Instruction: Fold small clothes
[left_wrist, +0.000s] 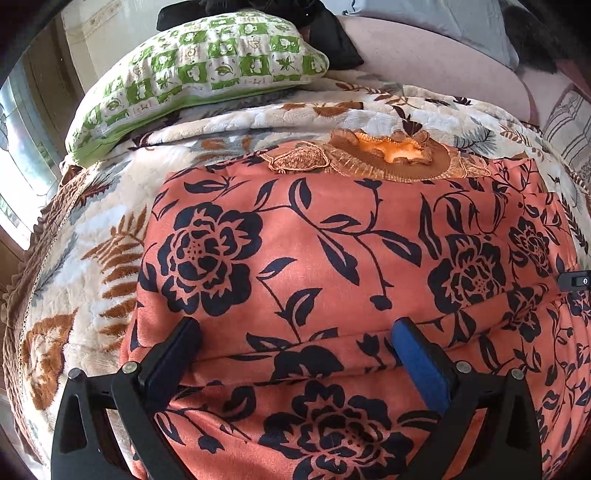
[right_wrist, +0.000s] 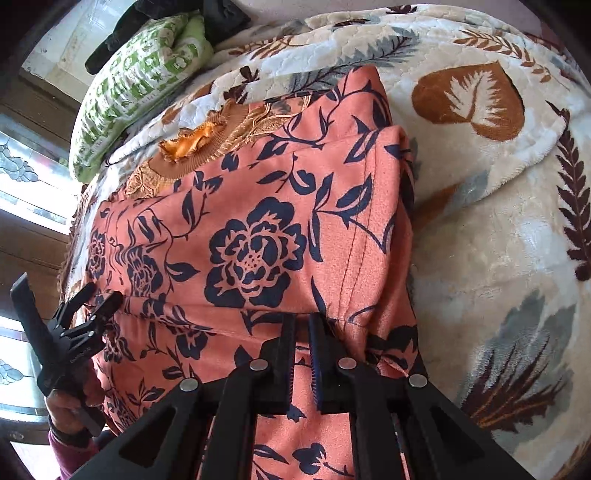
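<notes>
Right wrist, right gripper (right_wrist: 302, 325) pinching floral garment (right_wrist: 255, 240) near edge

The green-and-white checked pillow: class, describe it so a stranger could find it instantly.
Start at the cream plush blanket with brown leaf prints covering the bed. Beyond the coral floral garment lies the green-and-white checked pillow. It alone has square green patches.

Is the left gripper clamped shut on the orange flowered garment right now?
No, the left gripper stands wide open, its two fingers apart over the orange flowered garment.
</notes>
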